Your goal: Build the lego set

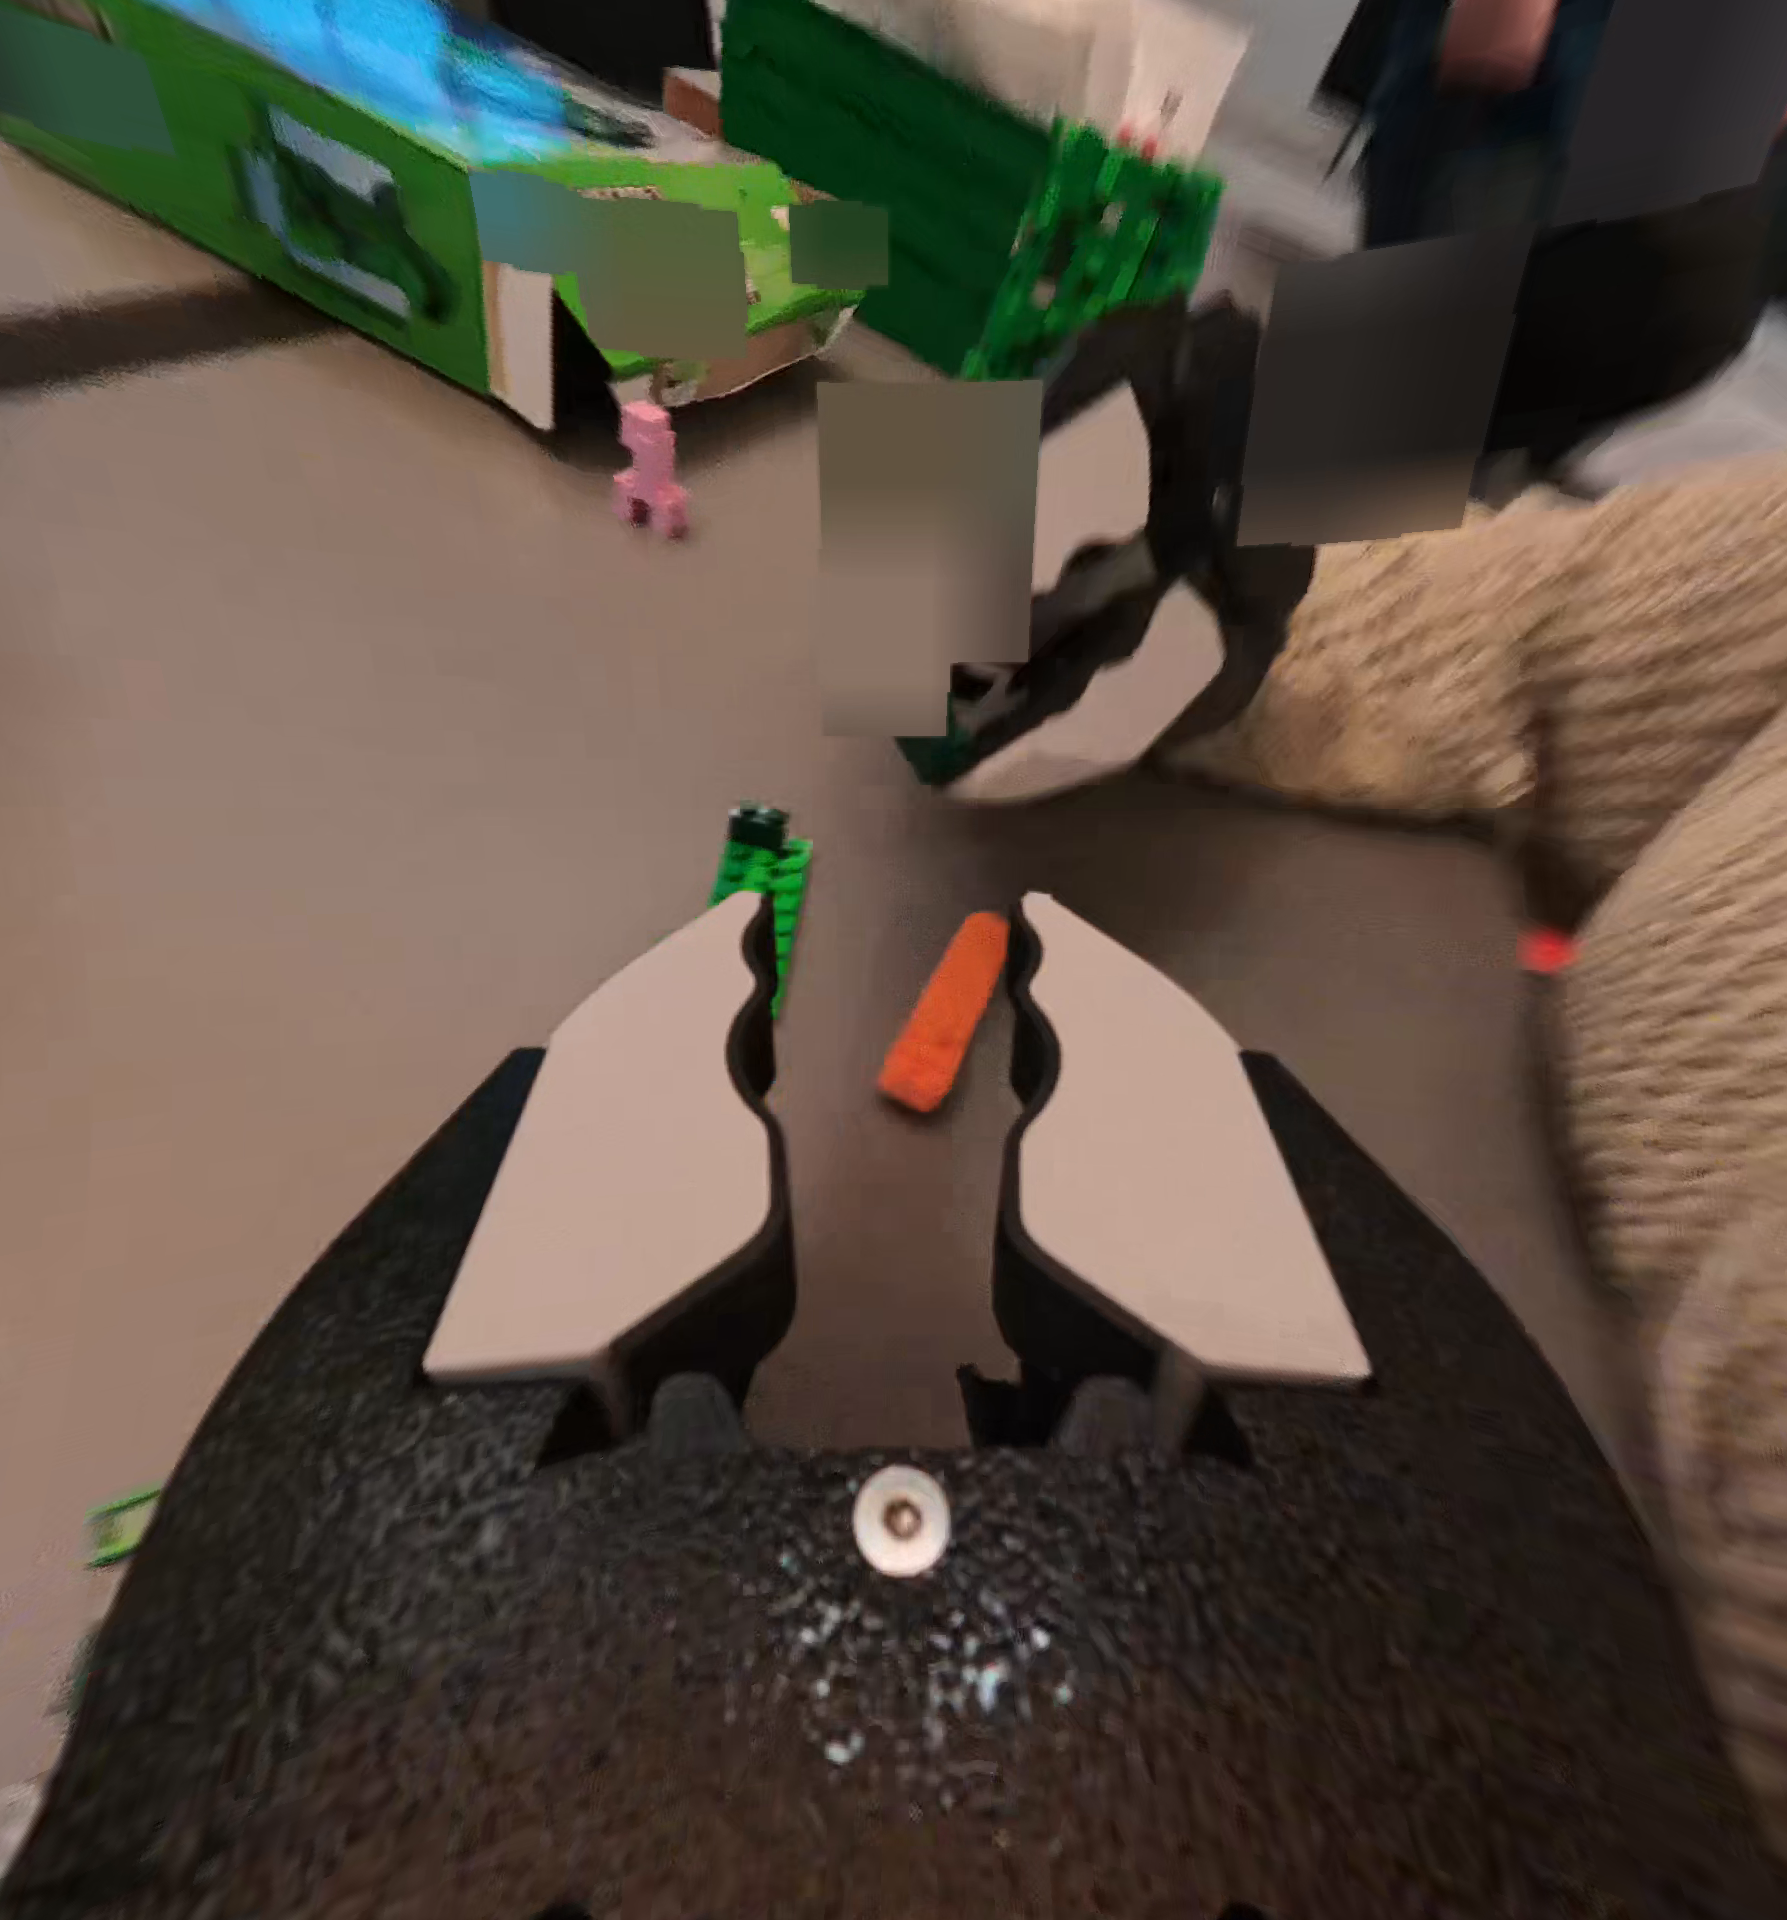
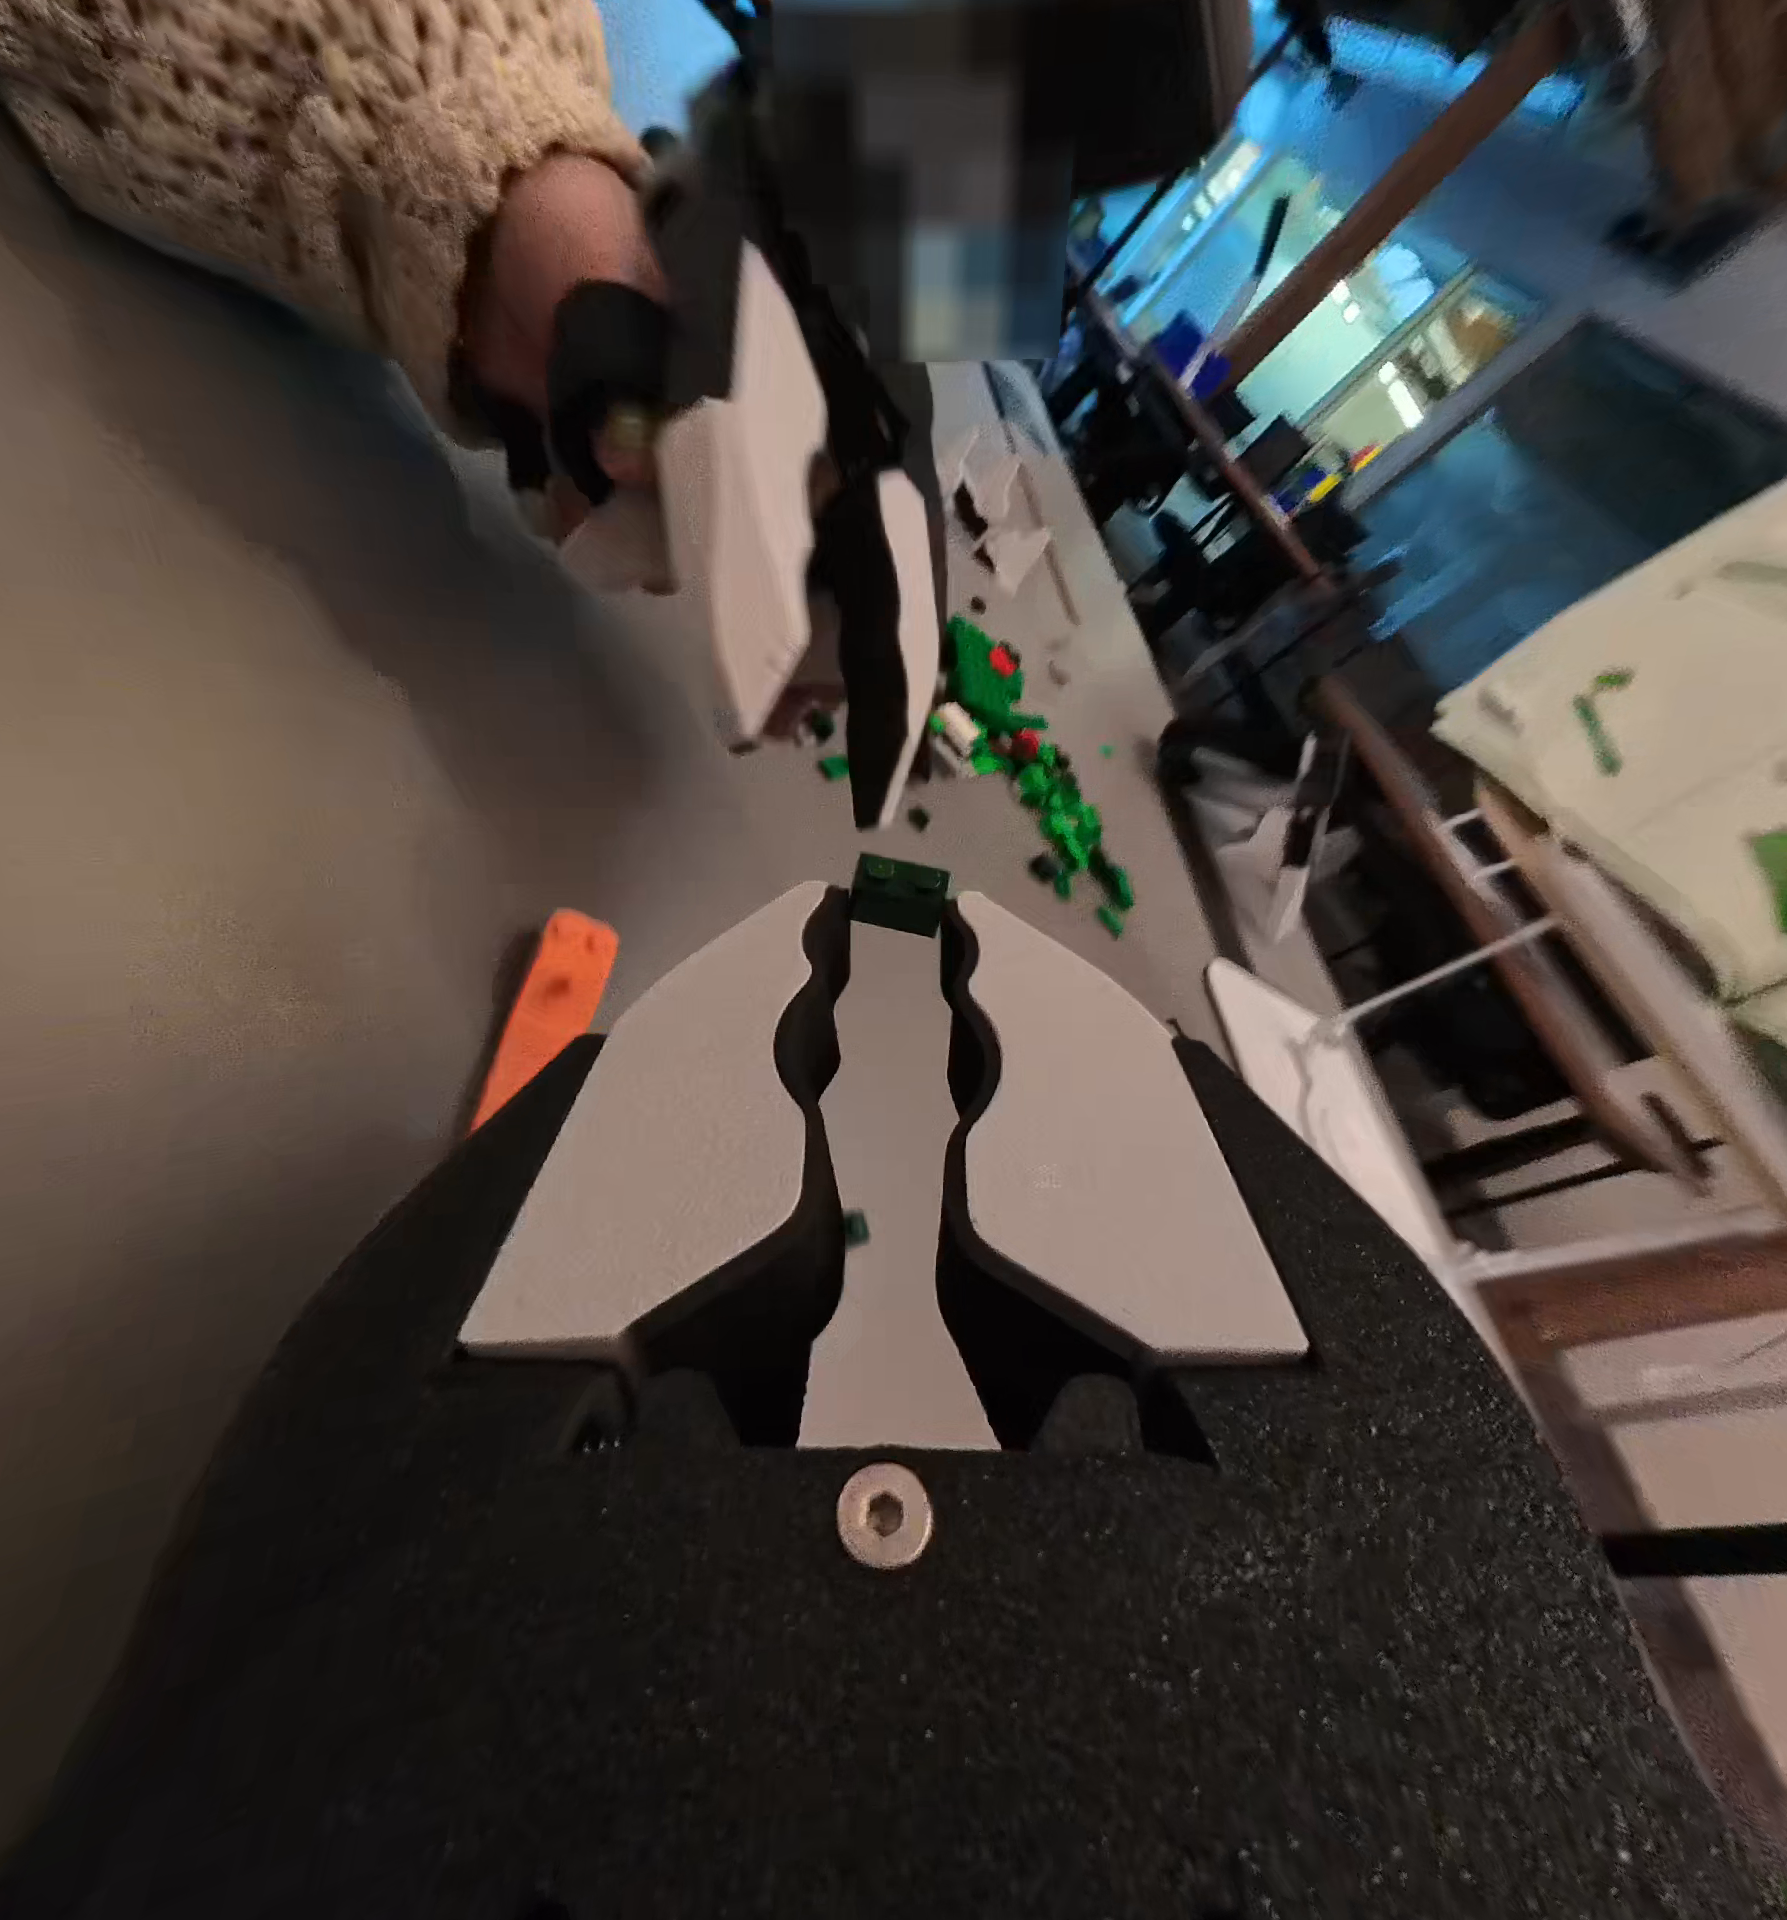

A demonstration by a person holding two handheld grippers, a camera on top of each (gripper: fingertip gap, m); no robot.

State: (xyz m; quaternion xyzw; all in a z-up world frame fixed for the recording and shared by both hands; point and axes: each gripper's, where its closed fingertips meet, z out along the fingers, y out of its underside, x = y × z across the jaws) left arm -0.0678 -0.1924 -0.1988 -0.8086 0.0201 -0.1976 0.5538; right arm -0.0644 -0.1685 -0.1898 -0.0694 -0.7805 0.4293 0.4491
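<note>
My left gripper (image 1: 891, 914) is open and low over the grey table (image 1: 297, 779). An orange brick separator (image 1: 946, 1013) lies on the table between its fingers, near the right one. A bright green plate piece (image 1: 777, 894) topped by a dark green brick (image 1: 759, 826) stands by the left fingertip; I cannot tell if they touch. My right gripper (image 2: 899, 914) is shut on a small dark green brick (image 2: 899, 894). It also shows in the left wrist view (image 1: 1076, 675), beyond my left gripper. The left gripper (image 2: 873, 727) and the separator (image 2: 556, 997) show in the right wrist view.
A green Lego box (image 1: 245, 208), a pink pig figure (image 1: 650, 473) and a green build (image 1: 1097, 249) stand at the back. Loose green bricks (image 2: 1065, 821) lie scattered ahead. A beige knitted sleeve (image 1: 1647, 779) fills the right. Instruction pages (image 2: 1647, 727) are past the table edge.
</note>
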